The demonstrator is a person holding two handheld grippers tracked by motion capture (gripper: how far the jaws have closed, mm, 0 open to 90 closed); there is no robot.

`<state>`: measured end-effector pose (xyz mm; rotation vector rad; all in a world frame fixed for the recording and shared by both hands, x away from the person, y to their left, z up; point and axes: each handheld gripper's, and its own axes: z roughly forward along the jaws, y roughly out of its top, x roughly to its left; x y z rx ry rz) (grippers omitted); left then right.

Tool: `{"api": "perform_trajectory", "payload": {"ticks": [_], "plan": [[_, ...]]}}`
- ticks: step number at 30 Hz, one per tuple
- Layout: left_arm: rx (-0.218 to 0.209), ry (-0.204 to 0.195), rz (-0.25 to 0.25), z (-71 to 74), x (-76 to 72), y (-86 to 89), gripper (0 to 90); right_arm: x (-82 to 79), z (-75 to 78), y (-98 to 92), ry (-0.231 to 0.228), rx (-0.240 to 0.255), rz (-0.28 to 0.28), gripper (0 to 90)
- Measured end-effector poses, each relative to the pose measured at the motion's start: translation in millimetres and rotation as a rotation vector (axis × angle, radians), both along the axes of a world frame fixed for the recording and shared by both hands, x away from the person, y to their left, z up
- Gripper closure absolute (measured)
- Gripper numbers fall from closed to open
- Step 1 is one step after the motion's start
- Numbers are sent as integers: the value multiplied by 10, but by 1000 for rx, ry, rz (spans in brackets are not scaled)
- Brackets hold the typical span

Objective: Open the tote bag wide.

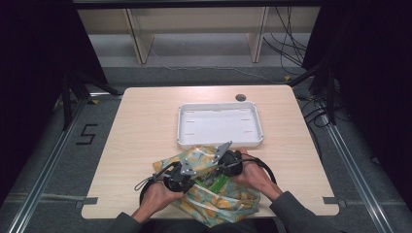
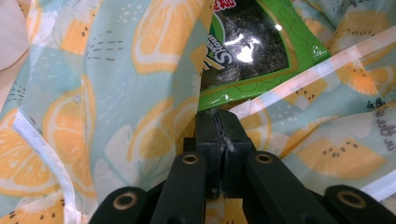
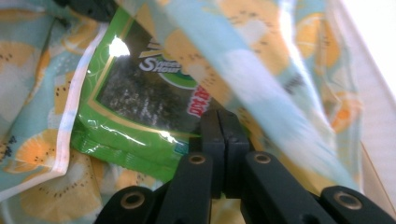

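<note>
High view: both hands work at the near edge of the surface (image 1: 145, 121), over a lemon-print bag (image 1: 218, 199) whose near end hangs over that edge. The left claw (image 1: 187, 171) and right claw (image 1: 224, 162) meet over the bag's mouth, where a green packet (image 1: 214, 182) lies half out. The step looks like drawing the packet out, probably for the white tray (image 1: 221, 124) just beyond. That way lies open room; the bag's overhang is the risk, so it should be pulled toward the tray, not toward the person.

Left claw view: the left claw (image 2: 218, 122) is clenched on a fold of bag cloth (image 2: 116, 93) just below the packet (image 2: 252, 51). It should keep that fold low and still, as an anchor.

Right claw view: the right claw (image 3: 219, 122) is clenched at the packet's (image 3: 140, 93) lower rim, seemingly pinching its edge. A bag strap (image 3: 252, 79) crosses above, so a low, sideways draw is best.
</note>
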<state>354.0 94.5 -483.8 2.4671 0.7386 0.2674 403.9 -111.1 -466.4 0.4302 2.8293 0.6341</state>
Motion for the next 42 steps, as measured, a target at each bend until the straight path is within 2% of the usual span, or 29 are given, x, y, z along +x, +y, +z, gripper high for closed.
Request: {"api": "perform_trajectory", "payload": {"ticks": [1, 2, 3, 4, 7, 8, 9, 10, 11, 12, 15, 16, 18, 20, 22, 23, 25, 26, 28, 31, 33, 36, 38, 42], "plan": [[-8, -13, -1, -6, -5, -3, 877, 1, -30, 25, 11, -8, -10, 900], [-9, -16, -3, -1, -9, -5, 877, 13, -54, 40, -2, -18, -21, 900], [-13, -2, 5, 2, -16, -10, 877, 32, -68, 52, -20, -25, -24, 900], [-9, -11, -4, 5, -14, -10, 877, 53, -56, 53, -49, -41, -35, 900], [-2, -1, -16, 3, -13, -15, 877, 112, -63, 30, -101, -64, -99, 900], [-14, -6, -2, -10, -25, -22, 877, 135, -73, 14, -132, -94, -104, 900], [-4, -12, -18, -2, -19, -20, 877, 158, -107, -1, -137, -109, -122, 900], [-2, -12, -19, 0, -21, -22, 877, 201, -130, -28, -142, -124, -99, 900], [-6, -14, -16, -1, -22, -25, 877, 214, -179, -49, -123, -120, -134, 900], [-7, -10, -20, 2, -22, -25, 877, 243, -199, -70, -127, -130, -113, 900], [-6, -17, -17, -6, -13, -25, 876, 248, -203, -104, -66, -83, -141, 900], [-16, -5, -4, -17, -15, -29, 875, 254, -192, -116, -39, -44, -142, 900], [-9, -16, -6, -22, -7, -28, 875, 265, -169, -135, 8, -3, -139, 900], [1, 7, -7, -21, -6, -28, 874, 258, -163, -156, 58, 18, -160, 900], [-3, -13, -2, -36, -7, -35, 873, 267, -152, -197, 98, 42, -158, 900], [-1, -12, -1, -40, -6, -39, 873, 264, -145, -215, 126, 59, -170, 900], [2, 14, 0, -38, -1, -47, 872, 266, -133, -250, 157, 85, -185, 900], [7, 9, -4, -34, 0, -46, 872, 264, -121, -272, 190, 105, -211, 900], [-5, 1, 5, -41, -8, -48, 872, 283, -108, -309, 195, 141, -252, 846], [-3, -12, -5, -34, -2, -40, 871, 315, -87, -361, 222, 198, -273, 731], [-7, -5, -4, -31, -3, -38, 871, 318, -86, -369, 251, 233, -274, 666], [-9, -7, -2, -31, -5, -38, 870, 284, -90, -337, 295, 210, -297, 617], [-9, -8, -2, -28, -5, -38, 870, 284, -125, -310, 307, 204, -299, 594], [-10, -3, 5, -34, -7, -48, 870, 321, -174, -281, 354, 233, -311, 544]]}}
